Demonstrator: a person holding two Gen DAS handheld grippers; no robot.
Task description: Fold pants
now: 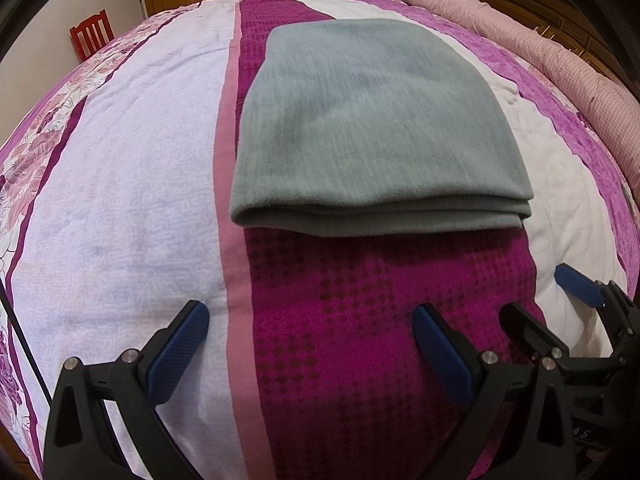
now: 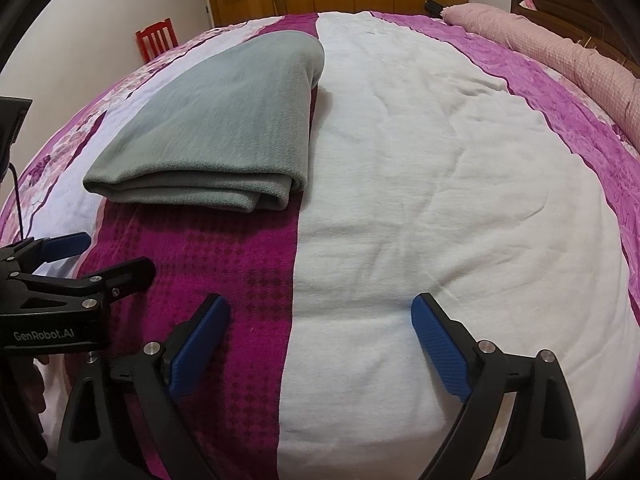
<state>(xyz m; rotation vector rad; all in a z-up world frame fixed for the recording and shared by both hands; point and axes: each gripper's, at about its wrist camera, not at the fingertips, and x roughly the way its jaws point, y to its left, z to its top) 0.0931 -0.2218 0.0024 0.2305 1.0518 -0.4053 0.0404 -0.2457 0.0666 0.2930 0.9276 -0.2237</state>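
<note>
Folded pants [image 1: 376, 128] lie straight ahead of left hand-held gripper [image 1: 310, 354], long axis pointing away; right hand-held gripper [image 2: 320, 346] sits farther right. Both released, empty.

txt: "GenRobot.AI" | on: left gripper [image 2: 68, 256] body | view: right wrist

Pants [image 1: 372, 120]: plain grey-green. Bedspread [image 1: 120, 200]: white and lilac bands, magenta dotted stripe, pink floral border at left. Bolster [image 1: 552, 52], far right: pink check. Chair [image 1: 91, 36], far left: red. Claw pads [image 1: 180, 356]: blue on black.
</note>
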